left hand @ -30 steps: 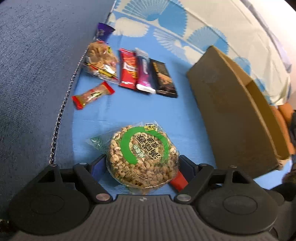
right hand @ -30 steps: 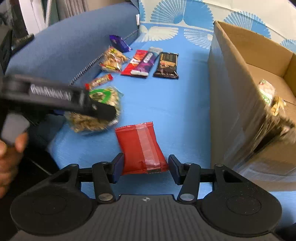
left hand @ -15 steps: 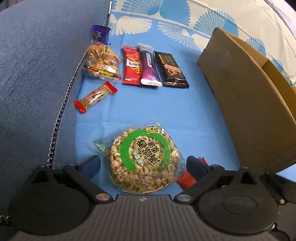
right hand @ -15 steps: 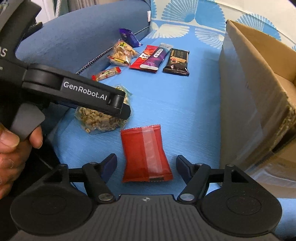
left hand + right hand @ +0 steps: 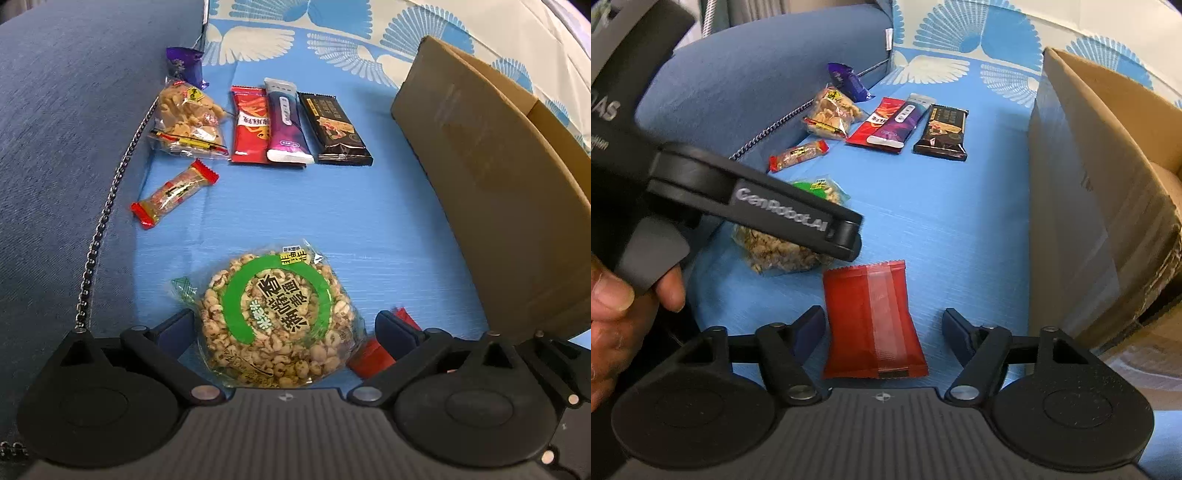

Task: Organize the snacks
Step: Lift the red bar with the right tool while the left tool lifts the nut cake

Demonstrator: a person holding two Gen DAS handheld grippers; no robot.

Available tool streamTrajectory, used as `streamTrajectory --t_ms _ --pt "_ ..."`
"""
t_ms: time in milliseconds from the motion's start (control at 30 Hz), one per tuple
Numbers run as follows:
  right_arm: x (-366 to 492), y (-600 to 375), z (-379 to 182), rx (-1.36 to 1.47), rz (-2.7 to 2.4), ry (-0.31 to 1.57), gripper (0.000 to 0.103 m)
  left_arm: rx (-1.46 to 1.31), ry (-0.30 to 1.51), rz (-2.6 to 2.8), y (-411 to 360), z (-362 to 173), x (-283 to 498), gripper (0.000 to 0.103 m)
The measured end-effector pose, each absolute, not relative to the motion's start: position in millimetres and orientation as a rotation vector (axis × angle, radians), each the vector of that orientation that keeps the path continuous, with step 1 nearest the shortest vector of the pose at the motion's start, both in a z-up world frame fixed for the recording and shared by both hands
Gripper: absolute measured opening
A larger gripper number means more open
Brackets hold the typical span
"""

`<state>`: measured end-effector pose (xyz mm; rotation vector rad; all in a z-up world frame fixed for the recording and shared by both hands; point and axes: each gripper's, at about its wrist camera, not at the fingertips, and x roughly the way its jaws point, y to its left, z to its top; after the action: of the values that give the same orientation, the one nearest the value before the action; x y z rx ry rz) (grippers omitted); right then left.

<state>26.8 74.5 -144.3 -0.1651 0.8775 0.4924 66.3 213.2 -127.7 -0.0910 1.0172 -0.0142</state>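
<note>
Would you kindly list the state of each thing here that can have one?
left gripper: open, jaws just widened, straddling the puffed-grain round.
right gripper: open, jaws just narrowed slightly, red packet between them, untouched.
puffed-grain round: sealed, lying flat.
red packet: sealed, flat.
cardboard box: open-topped.

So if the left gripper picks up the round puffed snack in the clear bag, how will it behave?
The round puffed snack is probably light for its size, since it looks like airy puffed grains. It may crumble under a hard squeeze. The clear wrapper looks glossy and loose at its edges, so it could slip or crinkle between the open fingers of the left gripper.
</note>
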Motion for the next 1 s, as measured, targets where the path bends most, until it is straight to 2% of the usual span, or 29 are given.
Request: streamTrajectory --t_ms 33,100,167,400,633,1000 --pt "25.7 75.3 -144.4 -0.18 0.495 0.871 0.062 -0.079 1.015 -0.015 211.4 -127.9 66.3 0.102" --pt "23.6 75.5 -143.9 -0.196 0.503 0.86 0.05 -0.063 1.014 -0.02 209.2 -128.4 65.8 0.102" --pt "22.7 75.3 -142.6 -0.205 0.504 0.853 0.046 -0.057 1.015 -0.02 208.8 -128.8 65.9 0.102" --pt "24.6 68.3 -138.6 -0.195 0.442 0.839 0.045 -0.071 1.008 -0.014 212.7 -128.3 64.6 0.102" --pt "27.7 64.3 -141.3 -0.177 0.418 0.855 0.045 -0.053 0.98 -0.004 209.8 -125.7 60.9 0.092" --pt "22.1 64.4 -136.1 -0.162 0.419 0.814 0.045 -0.094 0.93 0.009 214.1 -118.9 55.0 0.091"
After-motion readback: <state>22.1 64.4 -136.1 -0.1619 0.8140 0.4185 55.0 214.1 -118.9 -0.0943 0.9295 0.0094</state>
